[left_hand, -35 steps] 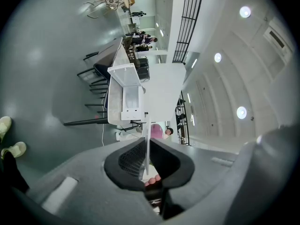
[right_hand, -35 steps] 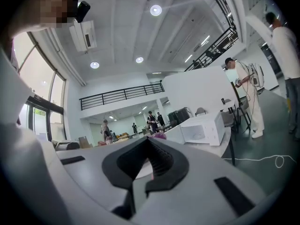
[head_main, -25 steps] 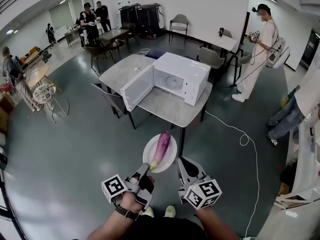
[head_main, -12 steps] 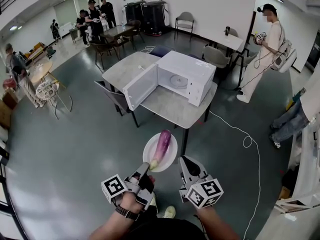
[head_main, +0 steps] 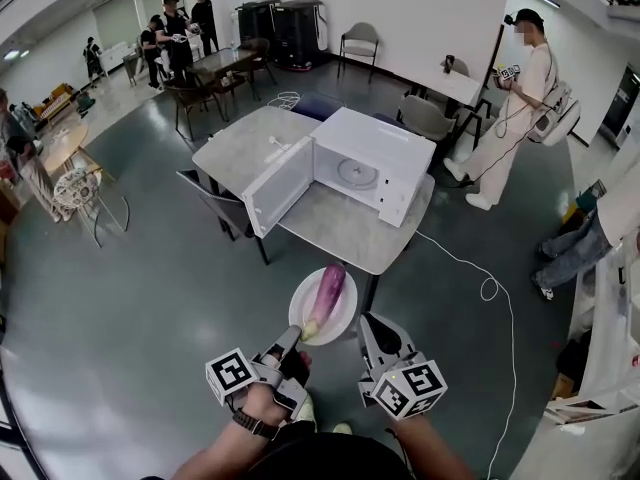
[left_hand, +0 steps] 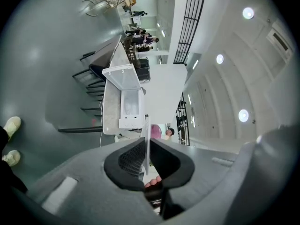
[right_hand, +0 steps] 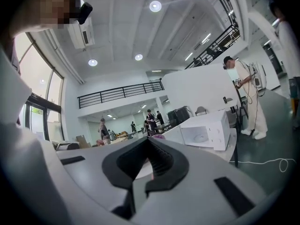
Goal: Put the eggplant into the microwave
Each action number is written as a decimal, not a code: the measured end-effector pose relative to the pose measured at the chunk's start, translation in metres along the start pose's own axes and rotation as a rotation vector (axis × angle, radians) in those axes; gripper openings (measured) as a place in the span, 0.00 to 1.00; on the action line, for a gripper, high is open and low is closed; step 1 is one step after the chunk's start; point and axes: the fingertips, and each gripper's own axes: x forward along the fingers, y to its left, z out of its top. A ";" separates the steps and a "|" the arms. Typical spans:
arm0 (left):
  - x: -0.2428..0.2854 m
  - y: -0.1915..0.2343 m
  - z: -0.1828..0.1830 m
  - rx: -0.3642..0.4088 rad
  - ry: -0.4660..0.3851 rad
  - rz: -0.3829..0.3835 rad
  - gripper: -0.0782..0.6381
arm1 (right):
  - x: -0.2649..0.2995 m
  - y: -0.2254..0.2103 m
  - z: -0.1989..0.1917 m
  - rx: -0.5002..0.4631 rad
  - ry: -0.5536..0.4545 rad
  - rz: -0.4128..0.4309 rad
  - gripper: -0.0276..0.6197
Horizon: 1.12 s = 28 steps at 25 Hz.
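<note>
Left gripper point(head_main: 292, 336) and right gripper point(head_main: 365, 324) each pinch opposite rims of the plate point(head_main: 343, 306). The eggplant point(head_main: 325, 293) lies across it, short of the microwave's point(head_main: 385, 148) wide-open door point(head_main: 280, 186).

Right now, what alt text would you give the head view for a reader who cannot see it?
A white plate bearing a purple eggplant is held by its rim in the left gripper, with the right gripper at its other side; ahead, a white microwave stands door-open on a grey table.
</note>
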 end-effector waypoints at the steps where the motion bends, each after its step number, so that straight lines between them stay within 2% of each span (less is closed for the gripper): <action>1: 0.005 0.001 0.009 0.008 0.009 0.002 0.12 | 0.009 0.000 0.001 -0.002 -0.003 -0.008 0.05; 8: 0.041 0.000 0.061 0.025 0.061 -0.011 0.12 | 0.063 -0.010 0.006 -0.016 -0.024 -0.077 0.05; 12: 0.060 0.001 0.079 0.004 0.084 -0.020 0.12 | 0.084 -0.016 0.005 -0.023 -0.025 -0.112 0.05; 16: 0.078 0.004 0.092 0.025 0.101 -0.013 0.12 | 0.098 -0.022 0.010 -0.026 -0.029 -0.133 0.05; 20: 0.102 0.005 0.099 0.008 0.110 -0.016 0.12 | 0.114 -0.036 0.013 -0.024 -0.031 -0.142 0.05; 28: 0.159 0.011 0.124 0.033 0.100 0.006 0.12 | 0.165 -0.077 0.026 -0.012 -0.030 -0.114 0.05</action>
